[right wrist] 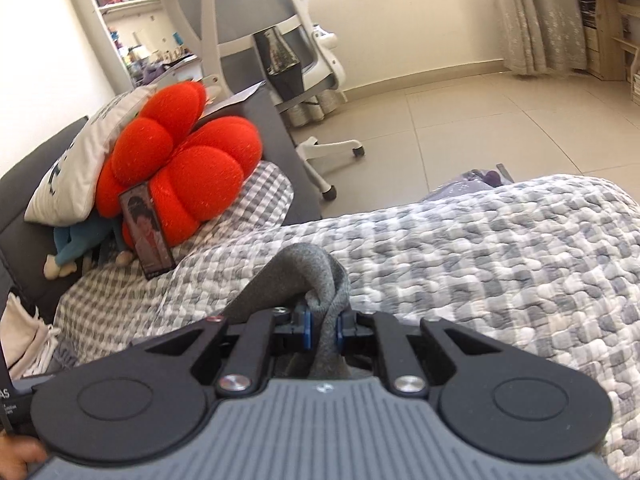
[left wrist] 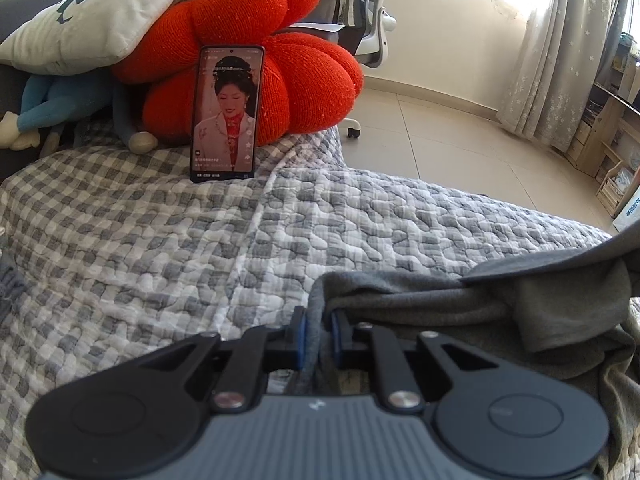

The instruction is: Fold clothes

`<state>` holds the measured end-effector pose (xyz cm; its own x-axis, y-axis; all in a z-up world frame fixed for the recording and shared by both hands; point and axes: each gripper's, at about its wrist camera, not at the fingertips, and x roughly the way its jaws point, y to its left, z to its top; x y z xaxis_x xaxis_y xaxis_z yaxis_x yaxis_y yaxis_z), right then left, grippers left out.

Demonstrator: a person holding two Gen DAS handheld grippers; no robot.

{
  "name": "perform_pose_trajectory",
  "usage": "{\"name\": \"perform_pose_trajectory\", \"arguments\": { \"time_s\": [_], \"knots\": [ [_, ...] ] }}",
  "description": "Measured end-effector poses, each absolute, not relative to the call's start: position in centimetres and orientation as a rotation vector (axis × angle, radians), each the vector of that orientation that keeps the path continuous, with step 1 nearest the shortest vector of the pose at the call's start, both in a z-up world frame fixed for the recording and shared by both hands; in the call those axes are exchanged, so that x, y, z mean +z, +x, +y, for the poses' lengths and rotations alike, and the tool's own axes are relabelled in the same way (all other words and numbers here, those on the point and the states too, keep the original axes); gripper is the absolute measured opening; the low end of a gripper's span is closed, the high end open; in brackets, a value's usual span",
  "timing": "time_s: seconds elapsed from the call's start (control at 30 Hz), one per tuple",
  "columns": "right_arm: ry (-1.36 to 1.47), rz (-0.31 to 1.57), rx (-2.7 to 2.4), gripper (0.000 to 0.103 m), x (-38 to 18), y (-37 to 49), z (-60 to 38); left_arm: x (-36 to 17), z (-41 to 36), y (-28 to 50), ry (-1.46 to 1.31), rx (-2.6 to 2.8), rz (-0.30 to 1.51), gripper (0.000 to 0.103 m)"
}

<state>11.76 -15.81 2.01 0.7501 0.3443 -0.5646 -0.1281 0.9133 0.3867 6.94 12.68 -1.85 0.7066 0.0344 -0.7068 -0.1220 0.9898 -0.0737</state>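
Now both grippers are clamped: the left gripper (left wrist: 319,340) pinches an edge of the grey garment (left wrist: 500,304), the right gripper (right wrist: 323,326) a bunched fold of it, near, over the checked quilt (left wrist: 160,240). Probably two holds to spread it. No containers visible; a phone (left wrist: 226,114) leans on the red cushion (left wrist: 280,68), far left.

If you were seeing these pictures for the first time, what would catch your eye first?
The bright red cushion at the head of the bed stands out at once, with a lit phone propped upright against it on the grey checked quilt. Close to the cameras, the left gripper and the right gripper are each shut on a bunched fold of grey garment.
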Motion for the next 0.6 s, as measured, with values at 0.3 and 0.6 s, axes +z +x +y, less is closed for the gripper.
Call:
{"name": "perform_pose_trajectory", "arguments": {
  "time_s": [0.3, 0.6],
  "knots": [
    [0.460, 0.656, 0.152, 0.012, 1.9, 12.2, -21.5, -2.0, 12.4, 7.5, -0.116, 0.093, 0.779, 0.013],
    [0.494, 0.615, 0.030, 0.011, 1.8, 12.4, -24.9, -2.3, 11.7, 7.8, -0.095, 0.099, 0.781, 0.013]
  ]
}}
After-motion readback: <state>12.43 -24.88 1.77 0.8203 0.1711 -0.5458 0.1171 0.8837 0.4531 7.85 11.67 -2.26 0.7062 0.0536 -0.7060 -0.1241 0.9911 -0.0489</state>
